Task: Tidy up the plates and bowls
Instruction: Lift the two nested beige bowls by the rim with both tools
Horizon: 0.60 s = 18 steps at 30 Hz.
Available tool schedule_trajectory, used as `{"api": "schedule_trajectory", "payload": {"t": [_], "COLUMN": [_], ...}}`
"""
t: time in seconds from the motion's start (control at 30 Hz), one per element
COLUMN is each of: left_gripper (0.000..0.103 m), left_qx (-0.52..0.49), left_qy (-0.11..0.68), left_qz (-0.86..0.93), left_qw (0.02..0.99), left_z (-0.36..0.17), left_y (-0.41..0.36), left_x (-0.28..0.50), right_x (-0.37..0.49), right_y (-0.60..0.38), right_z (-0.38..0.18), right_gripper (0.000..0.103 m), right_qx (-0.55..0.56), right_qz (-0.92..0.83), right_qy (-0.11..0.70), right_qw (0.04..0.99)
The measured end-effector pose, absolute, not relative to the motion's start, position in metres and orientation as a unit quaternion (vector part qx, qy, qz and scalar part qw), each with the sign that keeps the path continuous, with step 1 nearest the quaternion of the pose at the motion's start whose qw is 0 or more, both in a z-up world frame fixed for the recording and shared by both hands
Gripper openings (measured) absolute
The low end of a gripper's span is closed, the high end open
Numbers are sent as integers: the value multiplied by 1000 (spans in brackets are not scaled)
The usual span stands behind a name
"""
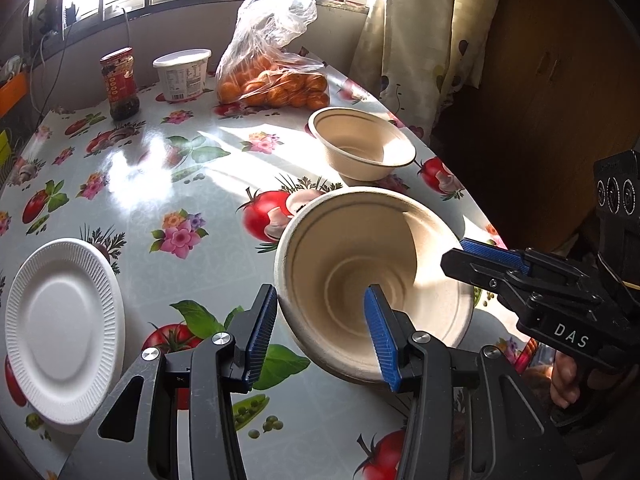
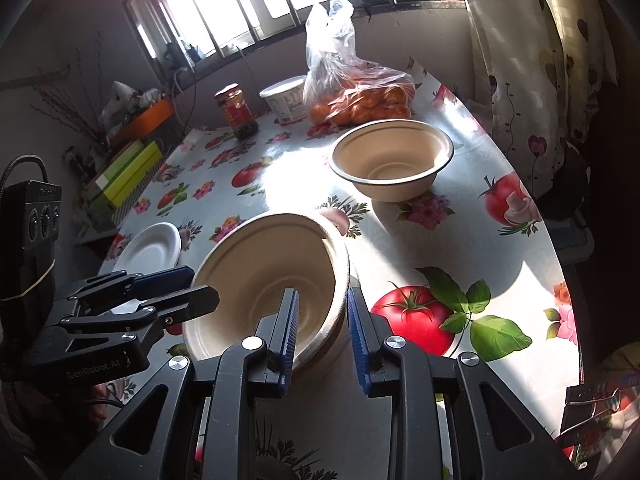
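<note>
Left wrist view: a tilted beige paper bowl (image 1: 372, 280) sits near the front of a desk (image 1: 160, 208) covered in a fruit-and-flower cloth. The left claw (image 1: 322, 334) straddles the bowl's near rim, one blue pad outside the wall and one inside, with gaps showing, so it stands partly open and not pressing. The right claw (image 1: 460, 252) reaches the bowl's right rim. Beyond the tilted bowl stands a second beige bowl (image 1: 362, 142), upright and apart. Left of the tilted bowl lies a white paper plate (image 1: 60, 328).

Right wrist view: the right claw (image 2: 322, 330) is narrow, its pads on either side of the tilted bowl's (image 2: 260, 272) right wall; whether they pinch it, I cannot tell. The left claw (image 2: 188, 284) meets the bowl's left rim. The second bowl (image 2: 392, 160) stands beyond it, the plate (image 2: 150, 248) to its left.
</note>
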State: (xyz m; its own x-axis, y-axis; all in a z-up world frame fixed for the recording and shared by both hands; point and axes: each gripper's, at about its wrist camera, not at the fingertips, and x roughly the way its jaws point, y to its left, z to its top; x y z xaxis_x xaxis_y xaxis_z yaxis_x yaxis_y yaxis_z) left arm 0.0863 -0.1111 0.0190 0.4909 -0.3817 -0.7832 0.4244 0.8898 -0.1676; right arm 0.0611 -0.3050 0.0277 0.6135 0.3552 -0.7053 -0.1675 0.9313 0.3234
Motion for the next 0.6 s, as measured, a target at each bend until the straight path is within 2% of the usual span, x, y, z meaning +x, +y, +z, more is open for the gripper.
{"api": "schedule_trajectory", "payload": {"t": [0.4, 0.6], "left_gripper": [47, 47], "left_qx": [30, 30], "left_qy": [445, 447], "left_qz": [-234, -232], "left_qw": [864, 864], "left_z": [16, 16], "left_y": [-114, -113], "left_x": [88, 89], "right_x": [62, 63], "right_y": [-306, -310], "right_z": [23, 21], "right_gripper": [25, 31], "right_qx": [115, 118], "right_qz": [145, 140], "right_qy": [419, 423], "right_qw": [889, 888]}}
